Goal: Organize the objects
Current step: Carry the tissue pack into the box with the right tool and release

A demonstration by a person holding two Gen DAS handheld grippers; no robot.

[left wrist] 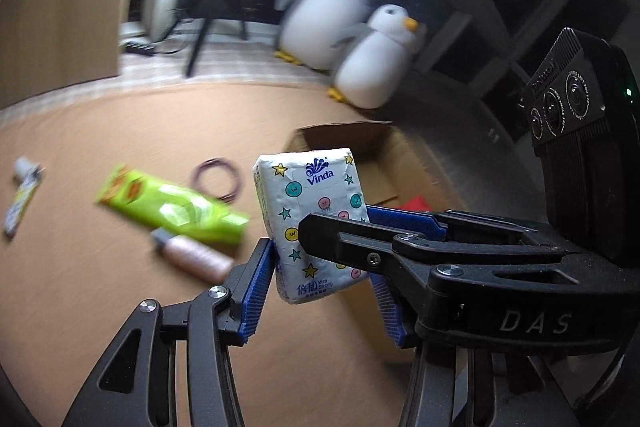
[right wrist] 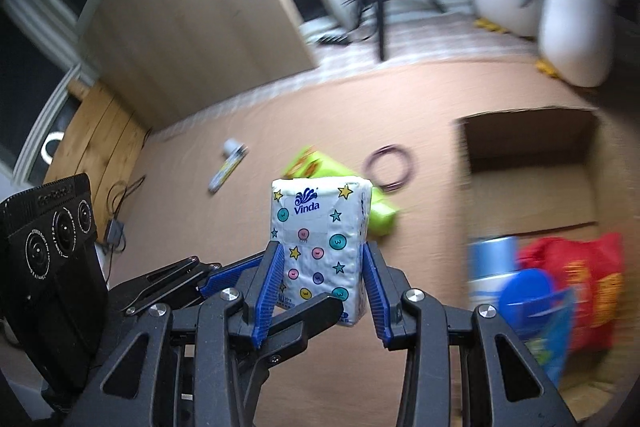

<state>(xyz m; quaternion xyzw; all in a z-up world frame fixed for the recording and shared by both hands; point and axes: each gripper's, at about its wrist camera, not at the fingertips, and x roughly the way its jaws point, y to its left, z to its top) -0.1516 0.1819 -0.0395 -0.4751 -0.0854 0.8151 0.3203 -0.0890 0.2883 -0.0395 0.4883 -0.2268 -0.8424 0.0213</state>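
Both grippers clamp one tissue pack [right wrist: 318, 251]: right gripper [right wrist: 320, 291] on its side edges at frame centre, left gripper [left wrist: 316, 275] across its faces. Risk: unequal motion twists it free short of the cardboard box [right wrist: 528, 183], right of frame.

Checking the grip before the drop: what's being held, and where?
The tissue pack, held by both grippers: the right gripper clamps its lower side edges, and the left gripper also grips its lower half.
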